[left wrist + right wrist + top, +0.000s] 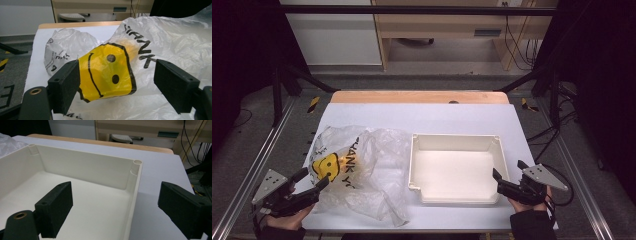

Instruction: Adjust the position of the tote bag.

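**Two open grippers, a crumpled bag and an empty tray**

White sheeting covers the surface [422,117], with a wooden edge at the far side and dark framing and cables around it. On the left half lies a crumpled, see-through plastic bag [362,167] printed with a yellow smiley face [107,72] and black lettering. Just to its right stands a cream-coloured plastic tray [456,142], rectangular, shallow-walled and empty.

At the near left corner, the left hand-held gripper [314,180] points at the bag's smiley print with its jaws spread; in the left gripper view the yellow patch sits between the two black pads, neither visibly pressing on it. At the near right, the right hand-held gripper [507,181] is likewise spread wide, pinching nothing, its jaws astride the tray's near right corner wall.

The bag looks very light, limp and slippery; it will likely crumple and slide rather than lift as one piece, so a bunched fold near the print seems the best place to pinch. The tray looks stiff and light; its thin rim offers a firm hold.
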A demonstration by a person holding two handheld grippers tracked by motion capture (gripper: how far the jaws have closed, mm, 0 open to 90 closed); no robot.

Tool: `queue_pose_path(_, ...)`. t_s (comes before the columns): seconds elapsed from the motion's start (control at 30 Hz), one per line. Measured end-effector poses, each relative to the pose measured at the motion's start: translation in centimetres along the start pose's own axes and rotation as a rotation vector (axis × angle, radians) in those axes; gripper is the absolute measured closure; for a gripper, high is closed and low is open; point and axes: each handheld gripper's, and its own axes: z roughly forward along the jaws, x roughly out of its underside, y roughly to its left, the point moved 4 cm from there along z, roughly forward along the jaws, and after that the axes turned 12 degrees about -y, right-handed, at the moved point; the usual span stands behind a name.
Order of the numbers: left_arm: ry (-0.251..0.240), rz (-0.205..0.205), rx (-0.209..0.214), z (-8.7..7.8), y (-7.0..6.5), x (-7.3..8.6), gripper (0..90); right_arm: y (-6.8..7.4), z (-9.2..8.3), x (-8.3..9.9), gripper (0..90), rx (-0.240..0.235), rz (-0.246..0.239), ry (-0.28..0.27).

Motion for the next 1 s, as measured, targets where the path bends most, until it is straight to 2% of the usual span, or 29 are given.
queue_pose_path(0.27, 0.006, 0.034, 0.034, 1.0, -1.4, -0.7, 20.1, 0.2, 0.1, -0.1, 12.8, 0.0, -0.009, 0.005)
queue_pose_path(0.53, -0.003, 0.059, 0.075, 1.9, -3.2, -2.3, 19.4, 0.3, 0.1, -0.1, 12.8, 0.001, -0.016, 0.011)
queue_pose_path(0.77, -0.007, 0.059, 0.093, 2.5, -4.4, -3.1, 19.2, 0.3, 0.1, -0.2, 12.8, 0.004, -0.018, 0.005)
queue_pose_path(1.0, 0.001, 0.078, 0.116, 3.6, -5.9, -3.6, 19.2, 0.5, 0.2, -0.2, 13.5, -0.006, -0.017, 0.012)
